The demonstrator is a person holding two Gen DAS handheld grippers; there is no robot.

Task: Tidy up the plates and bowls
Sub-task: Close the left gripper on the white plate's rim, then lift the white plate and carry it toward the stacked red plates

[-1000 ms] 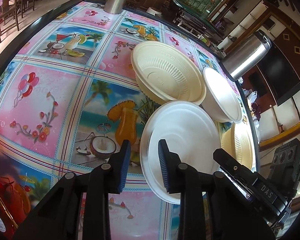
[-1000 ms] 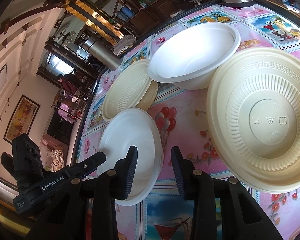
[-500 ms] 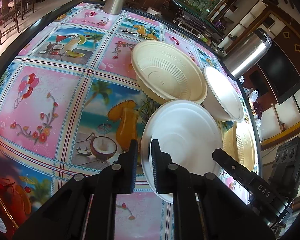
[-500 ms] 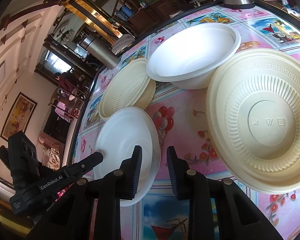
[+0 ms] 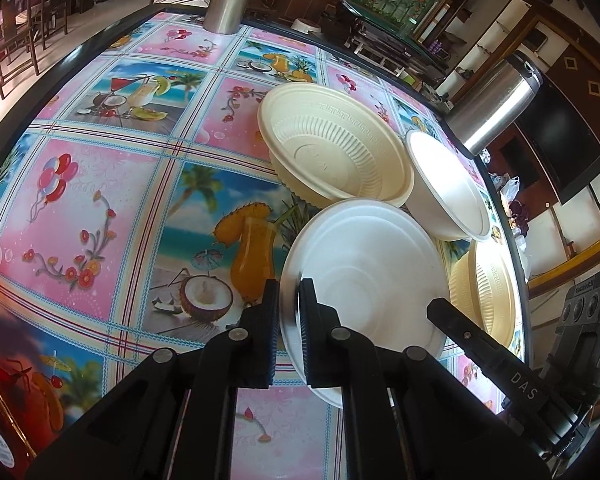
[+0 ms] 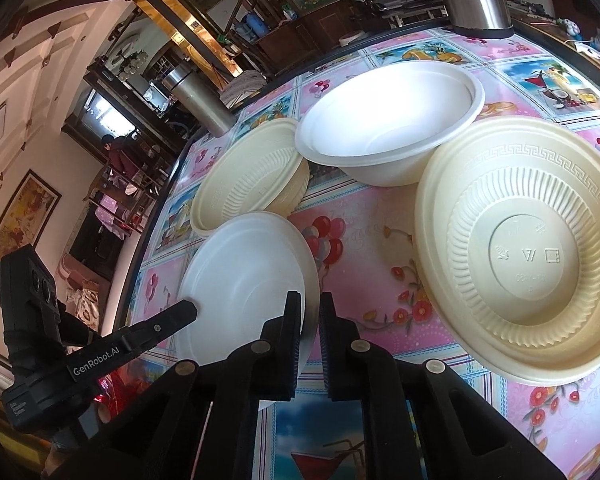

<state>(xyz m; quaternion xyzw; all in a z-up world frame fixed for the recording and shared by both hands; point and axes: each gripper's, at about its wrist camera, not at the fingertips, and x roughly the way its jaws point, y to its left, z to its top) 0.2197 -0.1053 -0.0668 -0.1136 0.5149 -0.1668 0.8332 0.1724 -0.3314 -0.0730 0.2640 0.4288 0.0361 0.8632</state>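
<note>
Nearest the lens in the left wrist view, the left gripper [image 5: 289, 312] has its jaws drawn in on the near-left rim of the white plate [image 5: 364, 264] — the rim runs between the two black pads, pinched. In the right wrist view the right gripper [image 6: 310, 320] is likewise clamped on the same white plate [image 6: 244, 280], at its opposite rim, so both grippers hold one plate from two sides; each gripper's black body shows at the edge of the other's view. The plate sits low over the tablecloth [image 5: 100, 200], a glossy sheet of pink floral squares and tropical drink pictures; whether its underside rests on the cloth cannot be told. Just beyond the plate stands a cream ribbed bowl [image 5: 336, 152], its rim overlapped by the plate's far edge. Beside that, further right, a white bowl [image 5: 448, 188] stands upright. A second cream ribbed bowl [image 6: 528, 248] — with a key-pattern band under its rim — is tilted up close to the right gripper. At the table's far edge rise two steel flasks [image 5: 496, 104], one on each side. Dark wooden furniture fills the room behind.
</note>
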